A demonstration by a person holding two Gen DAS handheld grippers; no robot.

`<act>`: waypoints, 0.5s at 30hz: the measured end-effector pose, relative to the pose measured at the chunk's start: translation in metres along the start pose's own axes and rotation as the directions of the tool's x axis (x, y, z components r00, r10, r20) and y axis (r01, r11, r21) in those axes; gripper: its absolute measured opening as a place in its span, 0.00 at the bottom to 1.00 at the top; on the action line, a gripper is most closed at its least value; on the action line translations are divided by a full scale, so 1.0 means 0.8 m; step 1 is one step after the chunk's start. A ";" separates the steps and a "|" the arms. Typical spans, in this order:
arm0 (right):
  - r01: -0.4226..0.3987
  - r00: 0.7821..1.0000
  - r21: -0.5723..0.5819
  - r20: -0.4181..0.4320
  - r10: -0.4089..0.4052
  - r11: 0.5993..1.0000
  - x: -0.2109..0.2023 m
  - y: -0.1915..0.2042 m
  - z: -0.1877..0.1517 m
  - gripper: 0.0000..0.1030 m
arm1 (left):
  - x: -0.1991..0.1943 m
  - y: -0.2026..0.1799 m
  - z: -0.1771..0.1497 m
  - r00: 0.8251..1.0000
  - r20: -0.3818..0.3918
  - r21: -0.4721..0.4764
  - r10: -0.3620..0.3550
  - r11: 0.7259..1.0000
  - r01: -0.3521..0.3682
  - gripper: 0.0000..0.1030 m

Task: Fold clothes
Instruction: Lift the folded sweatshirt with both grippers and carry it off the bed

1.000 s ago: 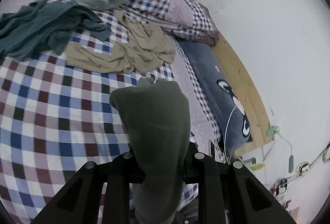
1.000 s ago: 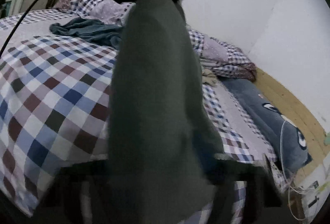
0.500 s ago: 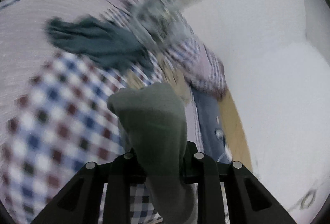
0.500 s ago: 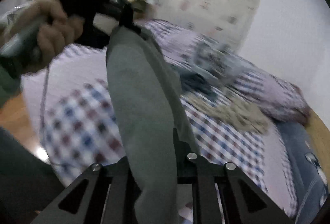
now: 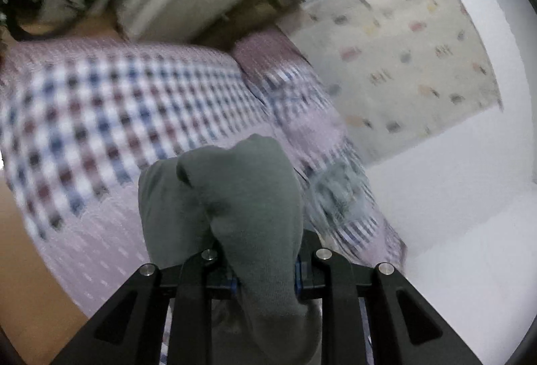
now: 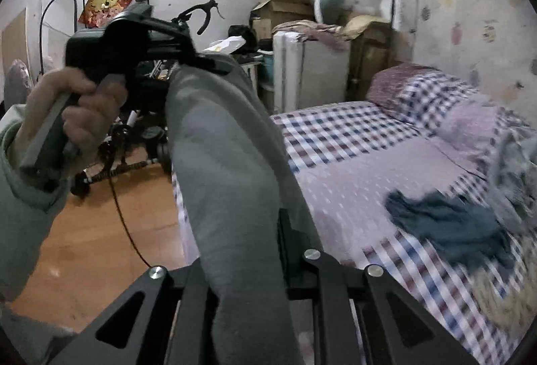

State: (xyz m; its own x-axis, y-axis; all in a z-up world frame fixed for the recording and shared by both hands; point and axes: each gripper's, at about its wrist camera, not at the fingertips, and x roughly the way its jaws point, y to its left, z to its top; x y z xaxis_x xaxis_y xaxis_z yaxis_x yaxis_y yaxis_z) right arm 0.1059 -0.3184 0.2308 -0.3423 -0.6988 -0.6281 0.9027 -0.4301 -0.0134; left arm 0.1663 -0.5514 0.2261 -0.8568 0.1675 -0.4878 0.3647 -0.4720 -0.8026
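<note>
A grey-green garment (image 6: 228, 170) stretches in the air between both grippers. In the left wrist view its bunched end (image 5: 241, 197) spills forward over my left gripper (image 5: 265, 267), which is shut on it. My right gripper (image 6: 248, 267) is shut on the other end, with the fabric hiding the fingertips. In the right wrist view the left gripper (image 6: 188, 62) appears at the cloth's far end, held up by a person's hand (image 6: 84, 109). Below lies the checked bed (image 6: 352, 136).
A dark teal garment (image 6: 446, 230), a grey garment (image 6: 517, 170) and a tan one (image 6: 503, 294) lie on the bed's right part. A pillow (image 6: 419, 89) sits at the head. Boxes (image 6: 285, 2), a white cabinet (image 6: 308, 69) and a wheeled frame (image 6: 117, 143) stand on the wooden floor (image 6: 94, 230).
Both grippers have swung up and to the left with the garment held taut between them. The views now face the bed's head and the room's clutter instead of the wall side.
</note>
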 end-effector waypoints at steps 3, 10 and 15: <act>0.111 0.994 -0.073 0.008 -0.110 0.991 0.039 -0.003 0.045 0.11 | 0.013 0.012 0.049 0.999 0.029 -0.016 0.035 0.999 -0.035 0.22; 0.465 0.878 -0.286 0.267 -0.396 0.838 0.104 0.059 0.085 0.12 | 0.031 0.035 0.140 0.985 0.133 0.104 -0.106 0.990 0.092 0.22; 0.459 0.888 -0.444 0.241 -0.391 0.769 0.227 0.142 0.010 0.11 | 0.031 0.179 0.165 0.980 0.199 0.104 -0.027 0.995 0.006 0.23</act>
State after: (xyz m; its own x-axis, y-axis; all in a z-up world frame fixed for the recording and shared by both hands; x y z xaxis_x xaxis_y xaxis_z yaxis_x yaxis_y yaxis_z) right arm 0.1442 -0.4988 0.1217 -0.7201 -0.5899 -0.3654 0.6530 -0.3978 -0.6445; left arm 0.1489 -0.7290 0.1443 -0.9217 0.0043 -0.3879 0.3195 -0.5589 -0.7652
